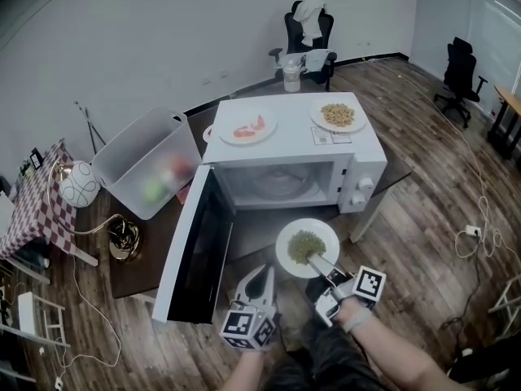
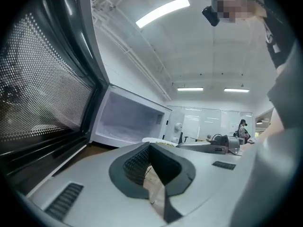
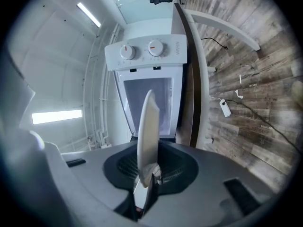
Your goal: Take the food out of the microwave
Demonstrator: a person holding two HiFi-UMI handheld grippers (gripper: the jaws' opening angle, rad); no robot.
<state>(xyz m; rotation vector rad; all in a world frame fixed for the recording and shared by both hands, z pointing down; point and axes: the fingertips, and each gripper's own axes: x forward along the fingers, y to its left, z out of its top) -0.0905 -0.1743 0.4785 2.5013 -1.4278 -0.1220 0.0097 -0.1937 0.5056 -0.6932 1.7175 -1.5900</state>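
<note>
The white microwave (image 1: 358,177) stands with its door (image 1: 191,247) swung open to the left and its cavity (image 1: 277,182) empty. In front of the opening hangs a white plate of green food (image 1: 307,247). My right gripper (image 1: 320,263) is shut on its near rim. In the right gripper view the plate (image 3: 147,126) stands edge-on between the jaws of that right gripper (image 3: 149,174). My left gripper (image 1: 266,274) is just left of the plate, shut with nothing in it. In the left gripper view the left gripper (image 2: 150,148) points at the cavity (image 2: 128,119), with the plate's rim (image 2: 156,140) just beyond.
On the microwave's top lie a plate of red food (image 1: 247,127) and a plate of pale brown pieces (image 1: 338,116). A clear plastic bin (image 1: 146,161) stands to the left on the low dark table (image 1: 134,271). Office chairs (image 1: 309,31) stand behind; cables lie on the wood floor (image 1: 423,218).
</note>
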